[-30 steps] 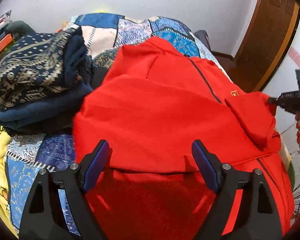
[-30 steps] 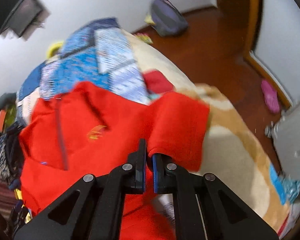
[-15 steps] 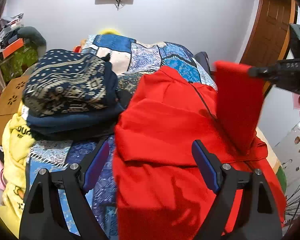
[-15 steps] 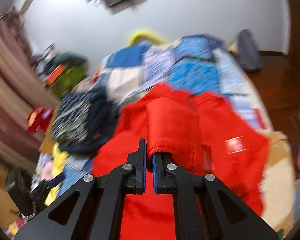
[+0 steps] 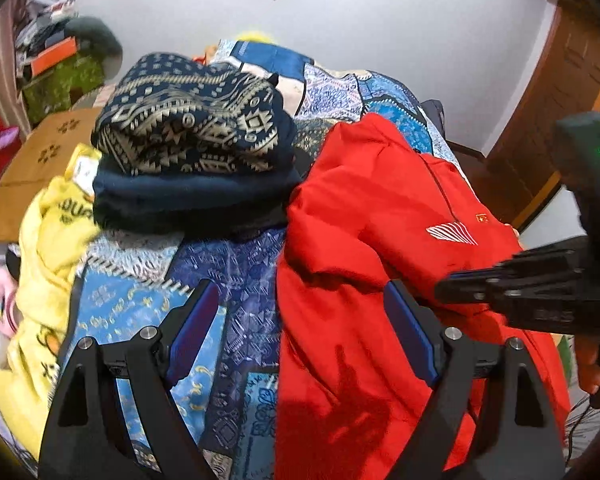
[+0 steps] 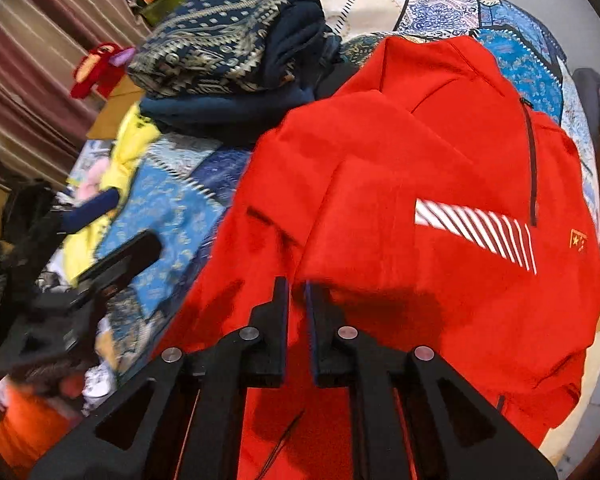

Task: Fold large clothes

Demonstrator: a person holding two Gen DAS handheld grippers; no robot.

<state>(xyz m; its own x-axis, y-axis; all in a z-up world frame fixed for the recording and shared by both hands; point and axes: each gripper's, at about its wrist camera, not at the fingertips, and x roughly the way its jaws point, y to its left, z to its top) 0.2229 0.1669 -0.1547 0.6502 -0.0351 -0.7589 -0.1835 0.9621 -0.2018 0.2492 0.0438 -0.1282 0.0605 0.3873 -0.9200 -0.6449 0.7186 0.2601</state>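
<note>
A red zip jacket (image 5: 380,208) (image 6: 420,152) lies spread on the patterned blue bedspread (image 5: 148,304). Its sleeve (image 6: 400,232), with white stripes, is laid across the chest. My right gripper (image 6: 297,282) points down at the sleeve's near edge. Its jaws are starting to open, a narrow gap apart, with the sleeve's edge still between the tips. In the left wrist view the right gripper (image 5: 440,290) comes in from the right over the jacket. My left gripper (image 5: 300,286) hovers open over the jacket's left edge, holding nothing. The right wrist view shows the left gripper (image 6: 118,226) blurred at the left.
A stack of folded dark blue patterned clothes (image 5: 192,148) (image 6: 228,40) sits left of the jacket. A yellow garment (image 5: 48,240) lies at the bed's left edge. A wooden door (image 5: 560,100) stands at the right, and a hand (image 5: 588,364) holds the right gripper.
My right gripper carried the sleeve from the bed's right side up and across, then laid it over the jacket's chest. The left gripper drew back leftward off the jacket, still open.
</note>
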